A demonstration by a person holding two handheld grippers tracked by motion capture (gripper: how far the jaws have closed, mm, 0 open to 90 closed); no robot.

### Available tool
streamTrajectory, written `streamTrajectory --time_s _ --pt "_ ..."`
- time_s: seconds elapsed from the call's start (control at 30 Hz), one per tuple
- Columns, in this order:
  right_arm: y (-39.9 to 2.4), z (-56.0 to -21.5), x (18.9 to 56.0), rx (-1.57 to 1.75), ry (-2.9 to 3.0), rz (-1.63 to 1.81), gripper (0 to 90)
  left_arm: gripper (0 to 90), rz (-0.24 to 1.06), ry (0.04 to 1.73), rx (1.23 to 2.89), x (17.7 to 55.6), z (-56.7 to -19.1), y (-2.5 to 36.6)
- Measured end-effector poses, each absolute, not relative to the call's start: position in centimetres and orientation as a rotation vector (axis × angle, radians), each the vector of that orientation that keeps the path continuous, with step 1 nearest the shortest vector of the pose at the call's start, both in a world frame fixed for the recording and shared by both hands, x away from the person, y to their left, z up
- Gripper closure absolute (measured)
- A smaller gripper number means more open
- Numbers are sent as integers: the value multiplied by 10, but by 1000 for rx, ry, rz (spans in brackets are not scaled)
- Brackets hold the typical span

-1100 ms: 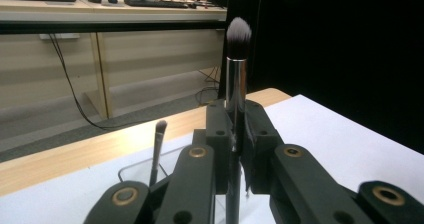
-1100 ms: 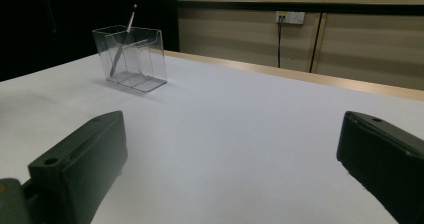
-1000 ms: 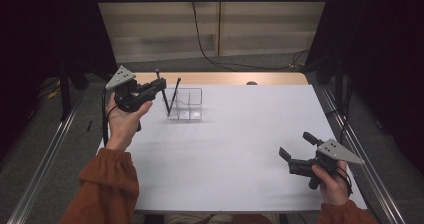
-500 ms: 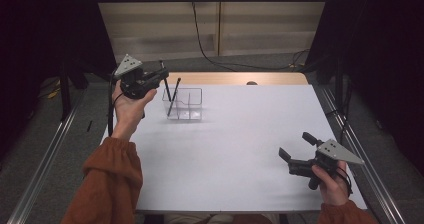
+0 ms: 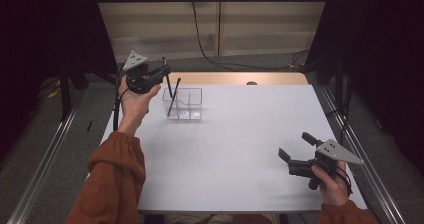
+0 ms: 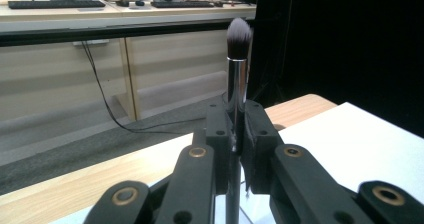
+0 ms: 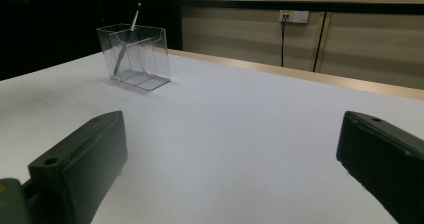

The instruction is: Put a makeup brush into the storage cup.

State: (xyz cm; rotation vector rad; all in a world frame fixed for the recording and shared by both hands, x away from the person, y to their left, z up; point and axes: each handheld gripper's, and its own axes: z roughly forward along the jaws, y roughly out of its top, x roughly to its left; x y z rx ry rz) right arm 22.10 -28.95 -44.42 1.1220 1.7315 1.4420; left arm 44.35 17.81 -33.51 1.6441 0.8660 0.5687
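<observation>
The left gripper (image 5: 162, 74) clamps a makeup brush (image 6: 236, 74) upright, just left of the clear organizer (image 5: 183, 104); its handle could clip the rim or the brush (image 5: 173, 97) leaning inside. The white surface (image 5: 235, 134) right of the organizer lies open, where the right gripper (image 5: 295, 146) rests with jaws spread.

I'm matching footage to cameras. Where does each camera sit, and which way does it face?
High view: above the near edge, facing forward-down on the table; both forearms and tools show.
Left gripper view: on the left tool, facing desks; its jaws clamp a brush.
Right gripper view: on the right tool, low, open jaws.
Shared: clear organizer.
</observation>
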Motion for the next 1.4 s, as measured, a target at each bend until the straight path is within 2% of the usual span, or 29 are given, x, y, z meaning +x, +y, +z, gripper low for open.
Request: streamTrajectory --time_s 1.4 --pt "-288 -445 221 1117 1750 1441 0 837 542 929 1709 455 -373 177"
